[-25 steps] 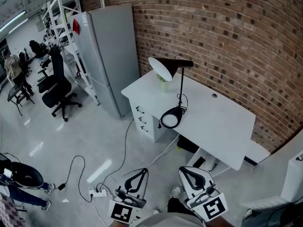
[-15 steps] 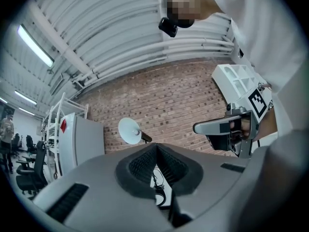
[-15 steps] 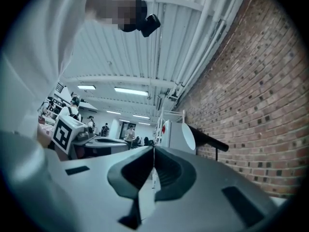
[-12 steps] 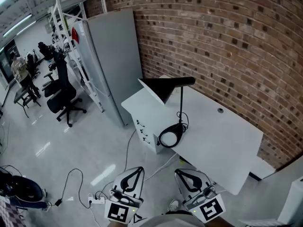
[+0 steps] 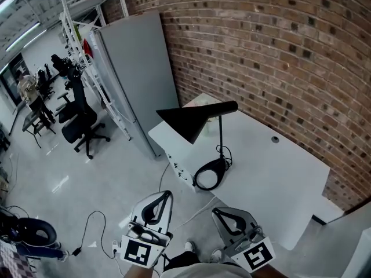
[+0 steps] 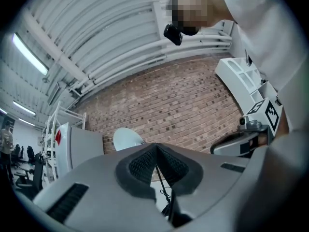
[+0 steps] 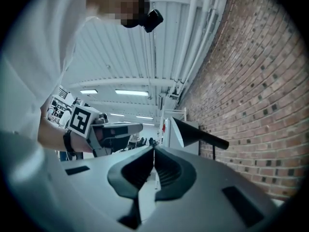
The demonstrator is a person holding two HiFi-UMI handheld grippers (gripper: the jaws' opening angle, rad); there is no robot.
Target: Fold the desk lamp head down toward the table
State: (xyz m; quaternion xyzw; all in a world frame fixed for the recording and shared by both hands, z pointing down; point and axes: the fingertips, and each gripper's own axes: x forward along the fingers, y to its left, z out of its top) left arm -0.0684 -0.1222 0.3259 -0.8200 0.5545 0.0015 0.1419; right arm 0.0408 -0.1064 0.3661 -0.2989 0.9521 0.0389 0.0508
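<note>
Closer than a second ago, the desk lamp [image 5: 221, 133] now fills the middle of the head view, and both tools have come up nearer the edge of the surface. Its black cone head [image 5: 184, 122] has turned from showing its pale inside to showing its dark flank. The lamp stands near the front left corner of the white surface [image 5: 278, 172], its round base [image 5: 208, 174] flat, its thin stem upright and its head held out level, high above the top.

Neither tool touches it yet. The left tool [image 5: 167, 193] and the right tool [image 5: 215, 210] hover low in the head view, well apart from the lamp, each with its jaws pressed together on nothing.

The step in hand looks like the approach. To fold well, one tool should probably steady the base or the stem while the other, opened first, takes the horizontal arm [image 5: 225, 106] near the head and swings it down slowly about its joint. A push on the cone alone could tip the light base or drag it toward the edge. The coiled cord [image 5: 225, 152] by the stem should stay out of the jaws.

Otherwise the surface carries only a small cable hole [image 5: 275, 139]. A brick wall [image 5: 278, 45] runs behind it, a tall grey cabinet [image 5: 136, 74] stands to its left, and an office chair [image 5: 78, 123] sits farther off on the pale floor [image 5: 87, 178].
</note>
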